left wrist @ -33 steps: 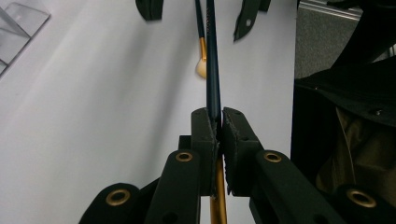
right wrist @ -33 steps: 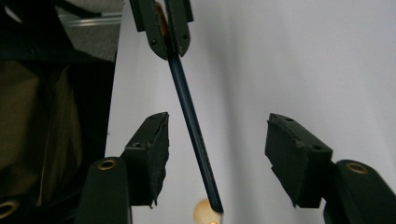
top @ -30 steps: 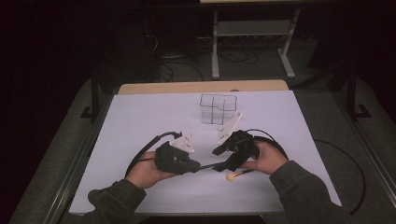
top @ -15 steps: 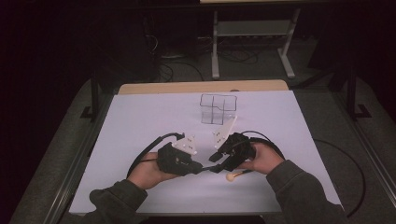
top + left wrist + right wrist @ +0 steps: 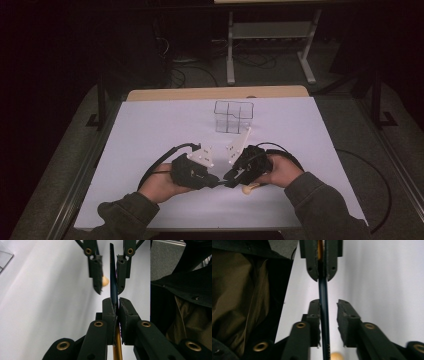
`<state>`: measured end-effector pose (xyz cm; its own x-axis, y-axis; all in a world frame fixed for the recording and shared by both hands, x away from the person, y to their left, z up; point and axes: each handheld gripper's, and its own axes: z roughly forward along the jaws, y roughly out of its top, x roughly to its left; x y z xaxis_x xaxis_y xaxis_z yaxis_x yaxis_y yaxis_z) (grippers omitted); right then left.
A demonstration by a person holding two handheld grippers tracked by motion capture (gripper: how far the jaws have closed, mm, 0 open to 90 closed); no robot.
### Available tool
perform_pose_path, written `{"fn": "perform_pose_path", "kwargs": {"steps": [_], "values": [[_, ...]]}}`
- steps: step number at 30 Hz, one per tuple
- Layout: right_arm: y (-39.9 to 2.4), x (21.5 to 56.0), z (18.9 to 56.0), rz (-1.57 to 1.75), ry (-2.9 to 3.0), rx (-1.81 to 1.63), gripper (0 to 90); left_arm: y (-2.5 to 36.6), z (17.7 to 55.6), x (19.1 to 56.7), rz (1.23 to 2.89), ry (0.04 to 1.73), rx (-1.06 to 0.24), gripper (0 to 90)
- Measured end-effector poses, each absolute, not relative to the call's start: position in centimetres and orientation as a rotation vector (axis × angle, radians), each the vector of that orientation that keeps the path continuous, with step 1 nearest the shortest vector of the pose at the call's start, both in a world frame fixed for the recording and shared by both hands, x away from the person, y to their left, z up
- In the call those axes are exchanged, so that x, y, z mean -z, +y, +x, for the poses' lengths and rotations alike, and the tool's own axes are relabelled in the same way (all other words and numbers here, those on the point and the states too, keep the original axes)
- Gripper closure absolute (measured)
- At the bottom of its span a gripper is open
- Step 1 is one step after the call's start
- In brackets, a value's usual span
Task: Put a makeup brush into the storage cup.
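Left gripper view: the left gripper (image 5: 117, 311) is clamped tight on a thin dark blade (image 5: 113, 285) with a brass-coloured handle, perhaps a small tool, though its kind is hard to tell. Its long axis runs straight from one gripper to the other, low over the white table (image 5: 150, 130). The right gripper (image 5: 328, 315) faces it, jaws just closing around the blade, one pad touching, a gap at the other. In the high view both hands meet near the table's front, a wooden knob (image 5: 246, 189) beneath them.

Dark-blue blade (image 5: 113, 280) (gold handle (image 5: 117, 352)), black grippers, white table (image 5: 150, 130)
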<state>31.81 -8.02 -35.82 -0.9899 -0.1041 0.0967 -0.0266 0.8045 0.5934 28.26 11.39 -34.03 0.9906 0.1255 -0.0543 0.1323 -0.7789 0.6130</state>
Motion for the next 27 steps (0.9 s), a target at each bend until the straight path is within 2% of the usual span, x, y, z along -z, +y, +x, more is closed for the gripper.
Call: {"fn": "perform_pose_path", "kwargs": {"steps": [1,4,14,15,16,17,19,27], "values": [[-8.0,35.9,31.7,0.128,-2.863,0.928,78.6,11.3,28.3,34.1,2.471,0.178,0.013,83.8],[-7.8,36.1,31.5,0.163,-2.864,0.918,82.4,11.3,28.3,34.2,2.478,0.175,0.02,83.7],[-8.2,36.4,31.4,0.152,-2.851,0.937,83.4,11.4,28.5,34.3,2.457,0.176,0.049,82.3],[-8.3,36.4,31.4,0.16,-2.851,0.948,83.5,11.5,28.5,34.3,2.45,0.184,0.058,80.7],[-8.4,36.4,31.4,0.149,-2.867,0.95,83.5,11.5,28.4,34.3,2.438,0.189,0.063,74.3],[-8.4,36.4,31.4,0.149,-2.867,0.95,83.5,11.5,28.4,34.2,2.436,0.19,0.061,74.3],[-8.9,36.4,31.4,0.126,-2.868,0.966,83.5,11.6,28.3,34.1,2.435,0.185,0.045,68.0],[-9.8,36.5,31.4,0.103,-2.868,0.995,83.4,12.7,28.2,34.1,2.405,0.233,0.028,62.9]]}}
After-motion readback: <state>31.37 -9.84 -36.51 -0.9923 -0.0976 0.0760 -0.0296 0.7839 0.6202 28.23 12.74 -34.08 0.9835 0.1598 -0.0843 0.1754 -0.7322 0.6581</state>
